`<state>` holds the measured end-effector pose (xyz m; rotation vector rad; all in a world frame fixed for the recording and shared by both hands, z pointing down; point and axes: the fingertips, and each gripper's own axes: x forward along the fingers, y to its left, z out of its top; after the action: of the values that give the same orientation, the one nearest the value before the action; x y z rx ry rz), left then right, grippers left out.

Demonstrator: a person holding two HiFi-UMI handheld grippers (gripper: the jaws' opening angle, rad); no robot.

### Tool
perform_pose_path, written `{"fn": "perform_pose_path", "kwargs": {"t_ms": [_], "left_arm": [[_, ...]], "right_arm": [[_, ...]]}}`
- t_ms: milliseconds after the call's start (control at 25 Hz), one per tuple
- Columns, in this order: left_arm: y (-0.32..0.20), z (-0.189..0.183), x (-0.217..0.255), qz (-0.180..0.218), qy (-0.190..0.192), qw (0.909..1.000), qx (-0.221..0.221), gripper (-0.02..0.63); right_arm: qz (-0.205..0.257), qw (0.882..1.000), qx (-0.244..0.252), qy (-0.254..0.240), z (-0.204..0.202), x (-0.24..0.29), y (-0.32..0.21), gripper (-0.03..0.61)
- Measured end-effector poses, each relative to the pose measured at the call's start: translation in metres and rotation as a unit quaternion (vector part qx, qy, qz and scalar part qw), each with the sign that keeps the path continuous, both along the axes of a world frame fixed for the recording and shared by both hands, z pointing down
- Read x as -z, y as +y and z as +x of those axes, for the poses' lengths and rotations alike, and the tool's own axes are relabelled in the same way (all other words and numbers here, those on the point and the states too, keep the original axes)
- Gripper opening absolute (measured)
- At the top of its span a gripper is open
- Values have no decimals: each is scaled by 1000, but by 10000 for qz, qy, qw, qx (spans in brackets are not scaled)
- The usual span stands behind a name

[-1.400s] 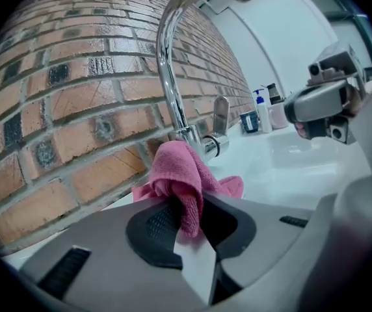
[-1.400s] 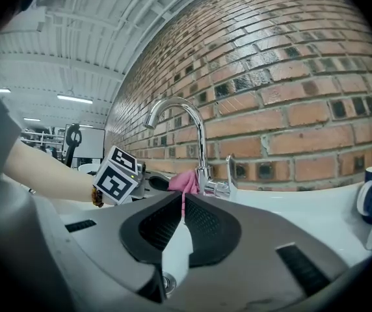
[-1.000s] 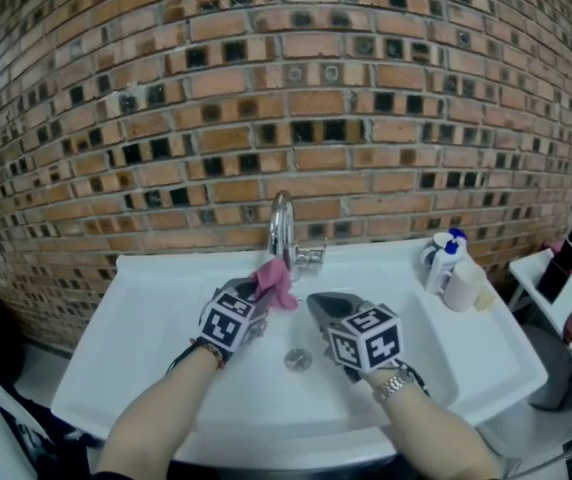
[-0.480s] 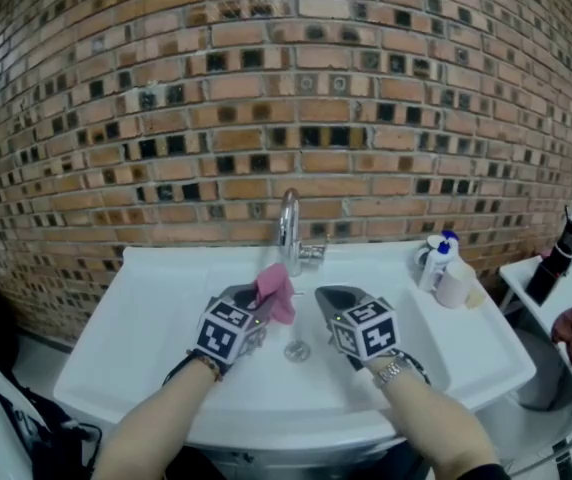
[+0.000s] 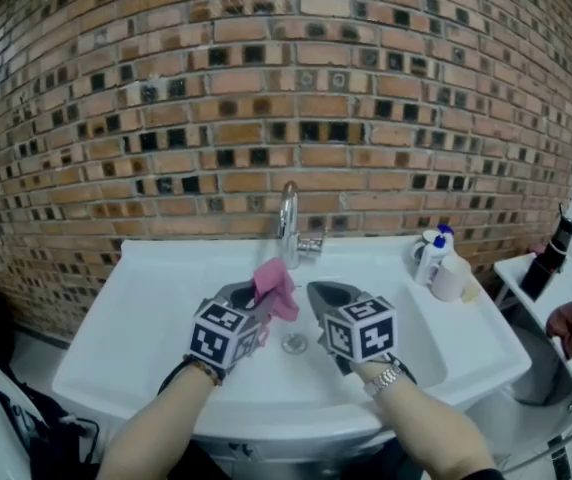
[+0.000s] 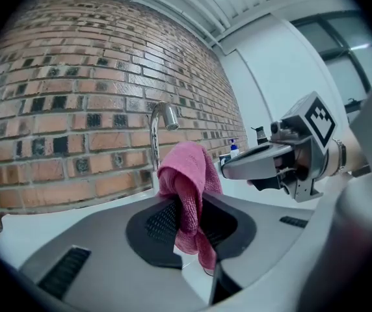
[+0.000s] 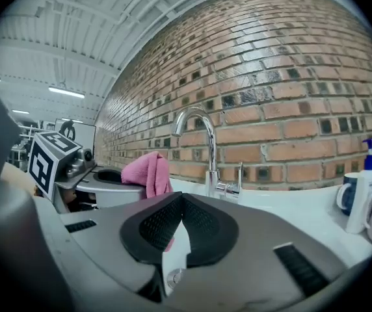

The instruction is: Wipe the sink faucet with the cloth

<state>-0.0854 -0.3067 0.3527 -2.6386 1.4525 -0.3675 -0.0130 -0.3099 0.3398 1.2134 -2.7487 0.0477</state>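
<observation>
The left hand-held gripper (image 6: pixel 189 208) pinches the pink cloth (image 6: pixel 187 171) at its middle fold, just in front of the faucet (image 5: pixel 288 218) above the sink (image 5: pixel 136 308). Soft, light and floppy, the cloth probably wipes best bunched against the slick metal. The right hand-held gripper (image 7: pixel 181 201) is closed and empty.

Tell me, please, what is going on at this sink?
A person holds a hand-held gripper in each hand over the white sink. The left hand-held gripper is shut on a pink cloth, held just in front of the curved chrome faucet, not touching it. The right hand-held gripper is shut and empty beside it.
</observation>
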Motion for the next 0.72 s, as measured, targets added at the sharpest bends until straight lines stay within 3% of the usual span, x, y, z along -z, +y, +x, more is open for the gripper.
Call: {"fn": "perform_pose_path", "kwargs": {"t_ms": [280, 560, 720], "left_arm": [[8, -7, -3, 34, 57, 10000, -41, 67], [9, -2, -6, 124, -152, 9997, -157, 67], [8, -2, -8, 142, -251, 9995, -151, 66]], "right_arm": [[459, 9984, -36, 313, -8, -9, 15, 11], [215, 9995, -146, 199, 5, -21, 9, 9], [308, 9990, -133, 287, 4, -19, 11, 9]]}}
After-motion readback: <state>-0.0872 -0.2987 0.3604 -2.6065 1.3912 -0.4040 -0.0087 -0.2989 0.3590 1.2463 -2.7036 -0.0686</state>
